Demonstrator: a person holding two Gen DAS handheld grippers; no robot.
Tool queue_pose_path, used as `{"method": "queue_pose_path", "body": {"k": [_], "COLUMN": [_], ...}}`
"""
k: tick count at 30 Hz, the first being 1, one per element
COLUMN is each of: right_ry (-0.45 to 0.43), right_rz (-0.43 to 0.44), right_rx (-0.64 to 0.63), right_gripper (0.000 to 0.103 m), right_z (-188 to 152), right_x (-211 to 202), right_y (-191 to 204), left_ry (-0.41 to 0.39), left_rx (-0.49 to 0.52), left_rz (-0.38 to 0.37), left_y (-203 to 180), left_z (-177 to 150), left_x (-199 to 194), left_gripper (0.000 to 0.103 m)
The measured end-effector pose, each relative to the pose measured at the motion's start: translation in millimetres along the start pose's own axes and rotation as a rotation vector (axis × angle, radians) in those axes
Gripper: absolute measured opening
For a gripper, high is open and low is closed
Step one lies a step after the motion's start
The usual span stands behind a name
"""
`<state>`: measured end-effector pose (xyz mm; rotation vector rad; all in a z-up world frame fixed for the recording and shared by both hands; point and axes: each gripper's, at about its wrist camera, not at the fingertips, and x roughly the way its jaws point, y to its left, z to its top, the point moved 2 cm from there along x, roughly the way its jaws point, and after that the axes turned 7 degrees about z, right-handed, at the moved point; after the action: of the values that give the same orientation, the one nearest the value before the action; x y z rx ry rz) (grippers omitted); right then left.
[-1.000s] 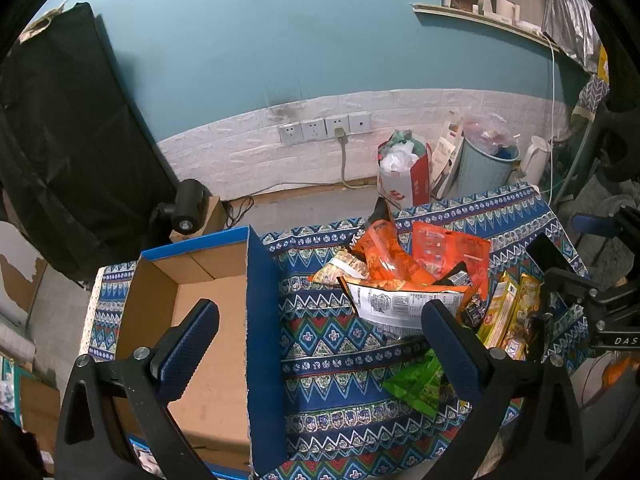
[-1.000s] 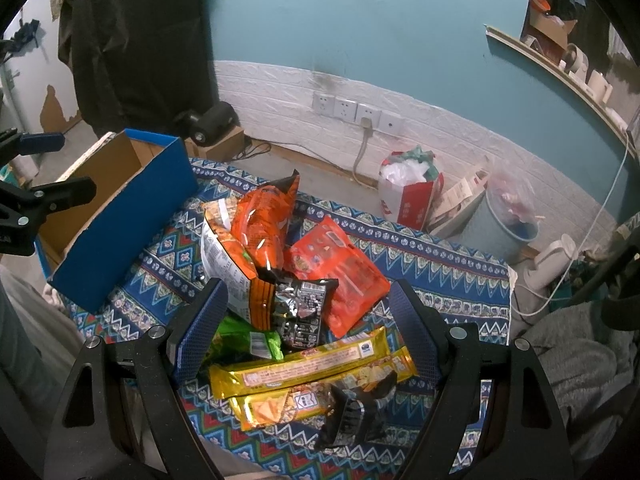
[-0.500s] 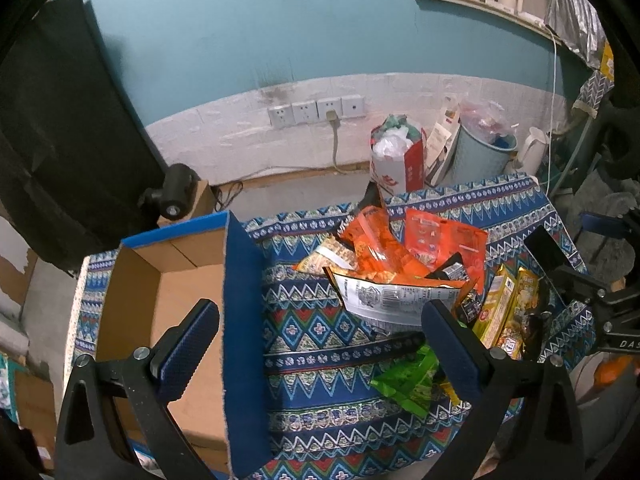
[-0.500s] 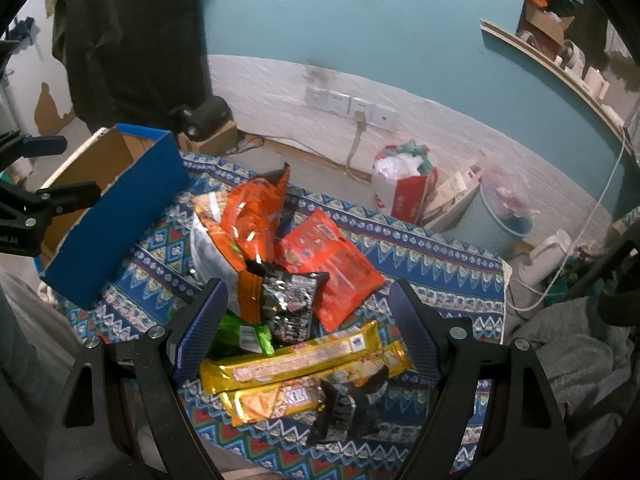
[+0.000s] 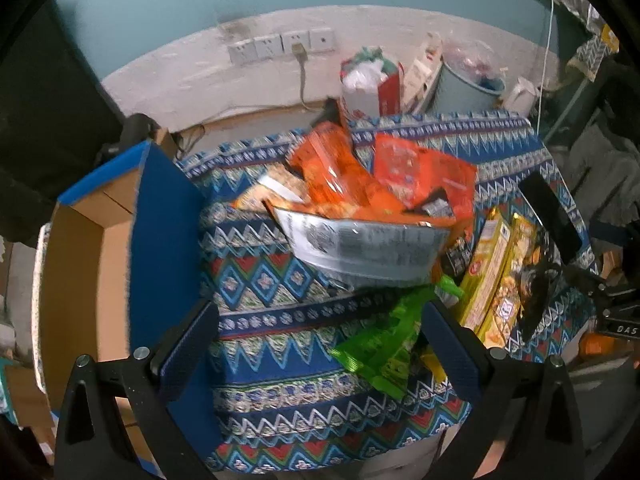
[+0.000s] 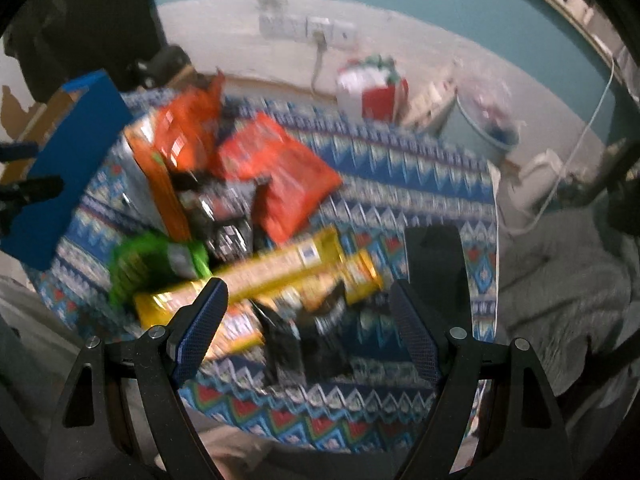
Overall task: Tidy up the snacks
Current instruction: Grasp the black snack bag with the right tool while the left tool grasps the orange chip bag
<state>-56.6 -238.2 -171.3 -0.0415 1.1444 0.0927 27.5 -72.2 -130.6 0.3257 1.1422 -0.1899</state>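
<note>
A pile of snack packets lies on a patterned blue cloth [image 5: 280, 292]: orange bags [image 5: 332, 172], a silver-backed bag [image 5: 360, 244], a green packet [image 5: 384, 340], two long yellow packs [image 5: 492, 276] and a black packet [image 6: 304, 336]. An open blue-sided cardboard box [image 5: 160, 232] stands to the left of the pile. My left gripper [image 5: 320, 344] is open and empty above the cloth, just left of the green packet. My right gripper [image 6: 308, 320] is open and empty, low over the yellow packs [image 6: 260, 276] and the black packet. The right wrist view is blurred.
A dark phone [image 5: 552, 216] lies on the cloth's right side. Behind the table are a red and white bag [image 5: 368, 84], a grey bin [image 5: 468, 88], a white kettle [image 6: 536, 176] and wall sockets [image 5: 280, 46]. Grey fabric [image 6: 560, 292] lies to the right.
Both grippers have moved forward and down toward the snack pile. The left now sits over the cloth beside the green packet, the right over the yellow packs. Both stay open.
</note>
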Motion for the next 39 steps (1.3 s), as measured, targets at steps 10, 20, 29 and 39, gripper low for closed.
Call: {"method": "queue_pose_path", "body": {"k": [10,20,29,39], "right_ry": [0.120,0.183,0.158,0.061], "right_rz": [0.029,0.037,0.094,0.031], "right_rx": [0.029,0.002,0.044,0.014], "right_gripper": [0.081,0.081,0.049,0.044], "right_z": [-29.5,-31.2,-21.7,-3.6], "right_x": [38.8,80.5,81.3,60.3], "right_y": [-16.3,-15.0,-25.7,-24.2], "left_ry": [0.072,0.106,0.118,0.114], "left_rx": [0.030,0.022,-0.089,-0.260], "left_rz": [-0.006,-0.017,-0.084,-0.148], "left_y": [-19.0,-23.8,-13.6,-4.5], "left_z": [-14.6,-12.7,3.1,37.0], "left_x": [27.9,43.7,45.8,48.3], "left_gripper": [0.102,0.102,0.102,0.102]}}
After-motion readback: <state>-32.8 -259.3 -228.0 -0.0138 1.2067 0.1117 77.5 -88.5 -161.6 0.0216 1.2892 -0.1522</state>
